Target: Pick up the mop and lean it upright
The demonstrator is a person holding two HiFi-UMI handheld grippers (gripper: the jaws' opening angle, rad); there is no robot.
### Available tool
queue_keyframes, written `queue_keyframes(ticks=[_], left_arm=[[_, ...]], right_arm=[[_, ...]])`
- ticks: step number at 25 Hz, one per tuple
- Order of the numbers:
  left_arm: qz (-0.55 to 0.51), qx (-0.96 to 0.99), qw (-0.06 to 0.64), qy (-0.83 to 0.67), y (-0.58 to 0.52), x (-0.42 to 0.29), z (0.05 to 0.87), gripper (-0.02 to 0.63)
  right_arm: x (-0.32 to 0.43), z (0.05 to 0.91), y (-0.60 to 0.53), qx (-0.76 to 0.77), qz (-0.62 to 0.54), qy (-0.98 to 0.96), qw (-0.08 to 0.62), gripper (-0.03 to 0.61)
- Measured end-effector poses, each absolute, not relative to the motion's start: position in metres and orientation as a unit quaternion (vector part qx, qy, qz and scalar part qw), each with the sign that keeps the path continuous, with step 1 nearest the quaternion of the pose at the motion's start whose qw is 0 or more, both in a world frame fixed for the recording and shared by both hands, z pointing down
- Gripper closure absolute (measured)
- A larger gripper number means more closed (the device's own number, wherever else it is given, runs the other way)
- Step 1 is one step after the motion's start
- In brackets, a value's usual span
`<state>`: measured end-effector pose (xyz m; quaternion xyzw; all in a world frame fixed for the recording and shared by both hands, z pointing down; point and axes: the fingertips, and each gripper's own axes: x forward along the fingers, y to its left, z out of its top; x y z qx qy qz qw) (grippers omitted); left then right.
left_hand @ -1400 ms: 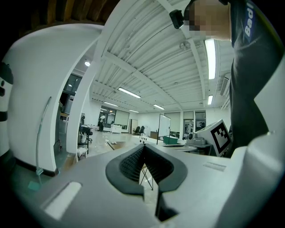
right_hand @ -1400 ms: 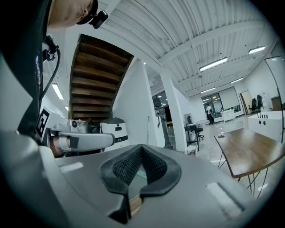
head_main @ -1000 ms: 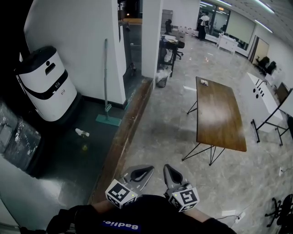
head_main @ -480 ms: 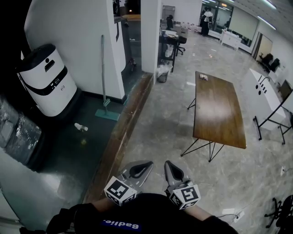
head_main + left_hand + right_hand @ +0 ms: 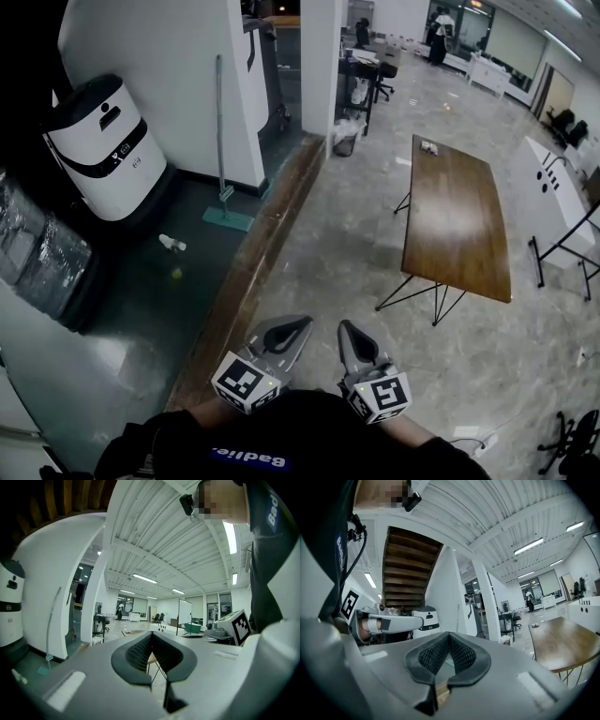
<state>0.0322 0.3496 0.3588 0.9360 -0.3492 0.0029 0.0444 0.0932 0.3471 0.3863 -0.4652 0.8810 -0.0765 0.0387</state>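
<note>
Head view is showing the person's dark sleeves at the bottom edge, each hand holding a gripper out level over the floor. The left gripper [image 5: 292,328] is keeping its jaws pressed together with nothing between them. The right gripper [image 5: 348,334], just beside it, is doing the same, its jaws closed and empty; each gripper's own view is showing only open floor and room through the gap behind the meeting tips.

Beyond the grippers a wooden floor strip [image 5: 246,281] is running away between the dark floor on the left and the pale marbled floor on the right. On the dark floor a small white bottle [image 5: 171,244] is lying on its side, near a tiny yellow object [image 5: 175,273].

Farther off, the mop [image 5: 221,131] is standing upright, its handle leaning against the white wall [image 5: 178,66] and its green flat head [image 5: 229,219] resting on the dark floor. Left of it, a white service robot [image 5: 103,150] is standing by the same wall.

To the right, a long wooden table [image 5: 457,220] is standing on thin black legs, well apart from the mop. In the far background a person [image 5: 441,28] is standing among desks.
</note>
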Motion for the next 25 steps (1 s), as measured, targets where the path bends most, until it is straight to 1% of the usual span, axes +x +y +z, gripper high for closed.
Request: queue_keyframes(ticks=[2,5,9,14,25], left_arm=[[0.003,0.936,0.047,-0.350,0.349,0.032,0.359,0.594],[0.004,0.935,0.049,-0.350,0.346,0.030,0.365,0.594],[0.006,0.936,0.053,-0.349,0.336,0.026,0.366,0.594],[0.000,0.937,0.050,-0.345,0.319,0.021,0.363,0.594],[-0.002,0.941,0.042,-0.337,0.253,-0.011,0.354,0.594]], right_arm=[[0.092,0.388,0.345,-0.466,-0.078,0.881,0.031,0.574],[0.087,0.388,0.341,-0.459,-0.072,0.885,0.038,0.574],[0.087,0.391,0.330,-0.471,-0.068,0.879,0.007,0.574],[0.077,0.386,0.317,-0.466,-0.062,0.883,0.017,0.572],[0.046,0.377,0.254,-0.477,-0.051,0.877,0.010,0.572]])
